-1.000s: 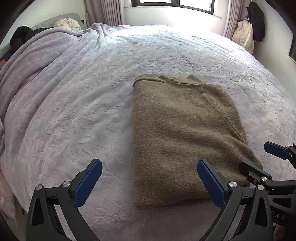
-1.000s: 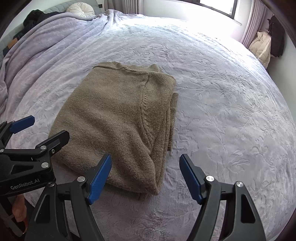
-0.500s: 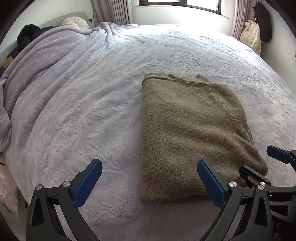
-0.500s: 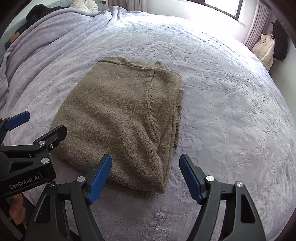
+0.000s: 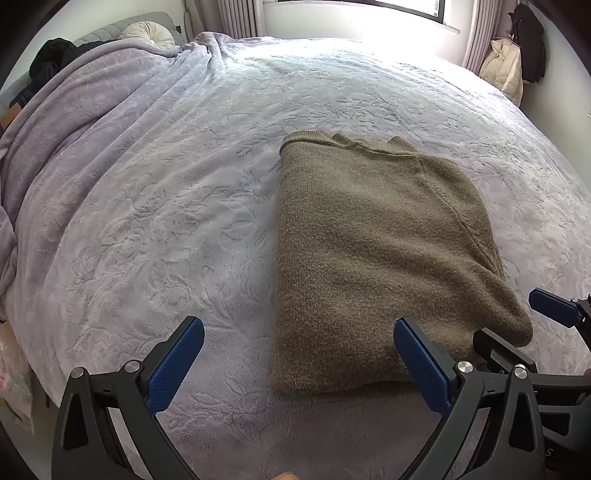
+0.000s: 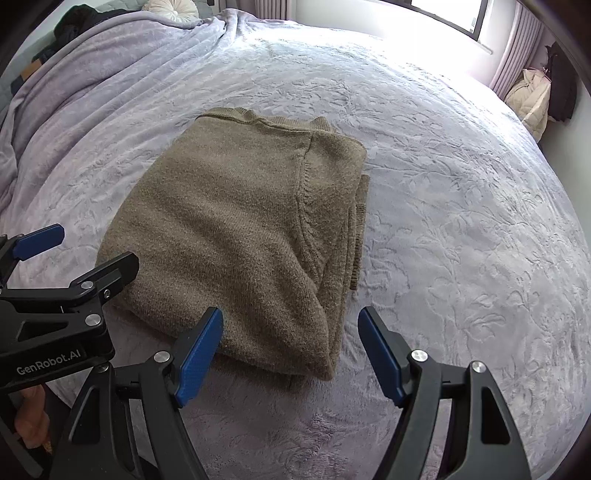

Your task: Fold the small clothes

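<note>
Here I held both the left gripper (image 5: 299,363) and right gripper (image 6: 290,354) wide open, fingers empty, above the folded sweater (image 5: 376,251) on the bed (image 5: 166,206).

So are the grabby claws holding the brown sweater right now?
No, nothing is held. The left gripper and right gripper are both open above the near edge of the folded sweater, which lies on the bed cover.

This is a home bedroom. A wide bed (image 5: 184,192) under a lilac embossed blanket (image 6: 461,229) fills the space ahead of both grippers. Beyond it stand a padded headboard (image 5: 122,29) with a round cushion (image 5: 147,31), a curtained window (image 5: 406,7) (very bright), and coats (image 6: 532,99) hanging far right.
</note>
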`<state>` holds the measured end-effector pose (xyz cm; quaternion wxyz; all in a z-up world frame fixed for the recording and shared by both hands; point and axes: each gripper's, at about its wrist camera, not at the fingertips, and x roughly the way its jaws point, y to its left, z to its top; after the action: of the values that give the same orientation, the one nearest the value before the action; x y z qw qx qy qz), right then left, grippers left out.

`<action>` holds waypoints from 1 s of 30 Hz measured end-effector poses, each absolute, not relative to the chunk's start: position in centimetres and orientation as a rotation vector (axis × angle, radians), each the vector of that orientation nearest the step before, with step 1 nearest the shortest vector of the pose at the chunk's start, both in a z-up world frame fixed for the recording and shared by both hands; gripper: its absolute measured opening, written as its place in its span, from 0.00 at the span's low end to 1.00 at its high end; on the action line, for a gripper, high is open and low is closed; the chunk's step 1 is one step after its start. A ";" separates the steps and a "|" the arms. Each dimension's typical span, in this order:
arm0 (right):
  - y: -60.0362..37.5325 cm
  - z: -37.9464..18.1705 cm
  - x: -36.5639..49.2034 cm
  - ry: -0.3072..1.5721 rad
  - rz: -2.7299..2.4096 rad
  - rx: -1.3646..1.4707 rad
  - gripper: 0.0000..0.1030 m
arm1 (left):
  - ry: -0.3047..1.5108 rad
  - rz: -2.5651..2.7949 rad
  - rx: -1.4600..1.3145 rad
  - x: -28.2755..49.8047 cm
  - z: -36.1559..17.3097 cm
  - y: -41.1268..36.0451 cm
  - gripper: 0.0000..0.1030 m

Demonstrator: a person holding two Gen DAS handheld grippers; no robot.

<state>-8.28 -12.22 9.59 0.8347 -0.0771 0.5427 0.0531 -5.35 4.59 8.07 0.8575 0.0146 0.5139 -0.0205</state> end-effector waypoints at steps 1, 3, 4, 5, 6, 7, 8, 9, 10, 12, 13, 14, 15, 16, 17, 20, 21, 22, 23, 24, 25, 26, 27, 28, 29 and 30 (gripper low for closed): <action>-12.2 9.6 -8.3 1.149 0.111 -0.163 0.76 | 1.081 -0.044 0.028 -5.4 8.1 4.6 1.00; -12.2 9.6 -8.3 1.148 0.112 -0.162 0.76 | 1.087 -0.045 0.024 -5.4 8.1 4.7 1.00; -12.2 9.6 -8.4 1.147 0.113 -0.163 0.76 | 1.091 -0.044 0.023 -5.4 8.1 4.6 1.00; -12.2 9.7 -8.4 1.147 0.113 -0.165 0.76 | 1.092 -0.045 0.024 -5.4 8.0 4.7 1.00; -12.2 9.7 -8.4 1.147 0.113 -0.166 0.76 | 1.092 -0.043 0.025 -5.4 8.1 4.6 1.00; -12.2 9.7 -8.4 1.146 0.113 -0.167 0.76 | 1.090 -0.042 0.025 -5.5 8.1 4.6 1.00; -12.2 9.7 -8.4 1.146 0.115 -0.165 0.76 | 1.091 -0.044 0.024 -5.4 8.1 4.6 1.00; -12.2 9.8 -8.5 1.146 0.116 -0.163 0.76 | 1.092 -0.047 0.021 -5.4 8.1 4.6 1.00; -12.2 9.8 -8.5 1.146 0.117 -0.162 0.76 | 1.093 -0.048 0.019 -5.5 8.1 4.6 1.00; -12.3 9.9 -8.5 1.144 0.117 -0.161 0.76 | 1.089 -0.048 0.021 -5.5 8.2 4.5 1.00; -12.3 10.0 -8.5 1.143 0.117 -0.161 0.76 | 1.087 -0.049 0.022 -5.5 8.3 4.5 1.00; -12.3 10.0 -8.5 1.142 0.118 -0.160 0.76 | 1.085 -0.051 0.023 -5.6 8.4 4.4 1.00; -12.4 10.1 -8.6 1.141 0.118 -0.160 0.76 | 1.083 -0.053 0.025 -5.6 8.4 4.4 1.00; -12.4 10.1 -8.6 1.140 0.119 -0.160 0.76 | 1.080 -0.054 0.026 -5.7 8.5 4.3 1.00; -12.5 10.2 -8.6 1.139 0.120 -0.160 0.76 | 1.078 -0.055 0.027 -5.7 8.6 4.3 1.00; -12.6 10.3 -8.6 1.136 0.121 -0.160 0.76 | 1.078 -0.059 0.025 -5.7 8.7 4.3 1.00; -12.6 10.4 -8.6 1.136 0.121 -0.160 0.76 | 1.078 -0.060 0.023 -5.7 8.7 4.2 1.00; -12.6 10.4 -8.6 1.136 0.122 -0.159 0.76 | 1.078 -0.062 0.021 -5.7 8.8 4.3 1.00; -12.7 10.5 -8.6 1.134 0.122 -0.157 0.76 | 1.078 -0.062 0.019 -5.7 8.8 4.2 1.00; -12.7 10.5 -8.6 1.133 0.123 -0.156 0.76 | 1.078 -0.060 0.019 -5.7 8.8 4.2 1.00; -12.7 10.6 -8.6 1.132 0.124 -0.156 0.76 | 1.076 -0.058 0.022 -5.7 8.9 4.2 1.00; -12.7 10.6 -8.7 1.131 0.125 -0.156 0.76 | 1.074 -0.057 0.025 -5.8 8.9 4.2 1.00; -12.8 10.7 -8.7 1.130 0.125 -0.157 0.76 | 1.074 -0.057 0.025 -5.8 8.9 4.1 1.00; -12.8 10.7 -8.7 1.129 0.126 -0.157 0.76 | 1.075 -0.059 0.024 -5.8 8.9 4.1 1.00; -12.8 10.8 -8.8 1.128 0.129 -0.155 0.76 | 1.078 -0.063 0.020 -5.8 8.9 4.1 1.00; -12.8 10.8 -8.8 1.127 0.130 -0.154 0.76 | 1.080 -0.071 0.015 -5.8 8.9 4.1 1.00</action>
<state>-8.81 -12.79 10.80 0.8406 -0.0727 0.5331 0.0616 -5.83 4.07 8.93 0.8571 0.0072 0.5140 -0.0339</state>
